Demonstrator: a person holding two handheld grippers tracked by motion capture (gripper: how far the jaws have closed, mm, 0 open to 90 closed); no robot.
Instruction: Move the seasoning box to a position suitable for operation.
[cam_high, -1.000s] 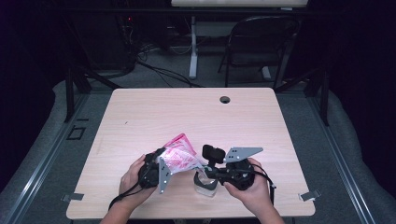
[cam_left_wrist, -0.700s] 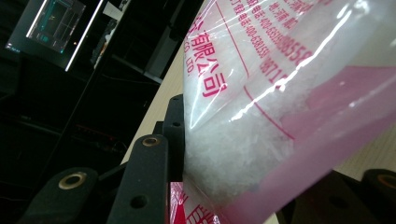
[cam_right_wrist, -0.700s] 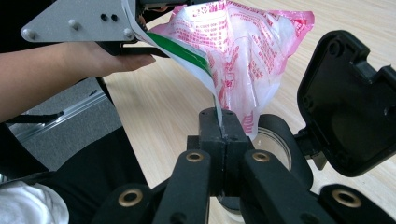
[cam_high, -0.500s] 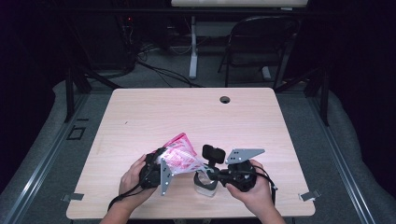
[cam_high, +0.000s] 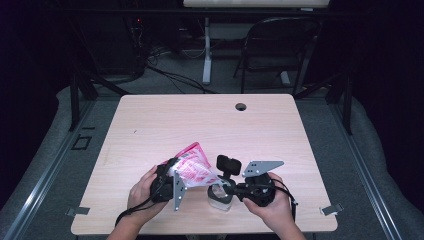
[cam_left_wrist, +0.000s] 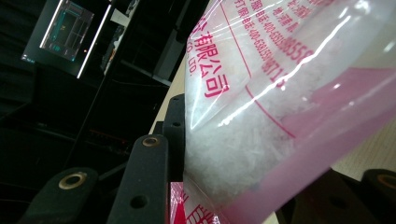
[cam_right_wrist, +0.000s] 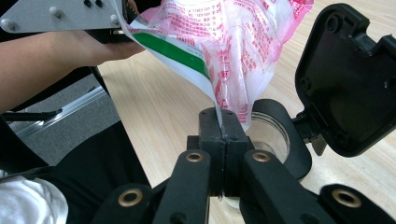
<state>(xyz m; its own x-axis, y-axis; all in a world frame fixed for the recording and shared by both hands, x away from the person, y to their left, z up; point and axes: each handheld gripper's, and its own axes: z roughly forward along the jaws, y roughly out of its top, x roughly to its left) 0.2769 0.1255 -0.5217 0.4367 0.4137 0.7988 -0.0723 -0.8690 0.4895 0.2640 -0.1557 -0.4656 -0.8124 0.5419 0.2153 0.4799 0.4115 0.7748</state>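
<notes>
Bag (cam_high: 192, 165): pink-and-clear plastic pouch with red print and white contents, held tilted above the worktop (cam_high: 210, 125) near its front edge, slightly left of centre. Its lower corner points down toward the jar.

Jar (cam_high: 219, 196): small clear container with a black rim, standing on the worktop near the front edge, just right of the bag. Its black hinged lid (cam_high: 227, 164) stands open behind it.

Left gripper (cam_high: 167, 180): held in the left hand at the front edge, left of the jar. In the left gripper view its fingers (cam_left_wrist: 175, 135) are partly open and clamp the filled body of the bag between them.

Right gripper (cam_high: 235, 189): held in the right hand at the front edge, right of the jar. In the right gripper view its fingers (cam_right_wrist: 210, 135) are closed together, pinching the thin lower corner of the bag directly above the jar mouth.

Bag position relative to jar: the pinched corner hangs over the jar opening; contact with the rim cannot be determined.
</notes>
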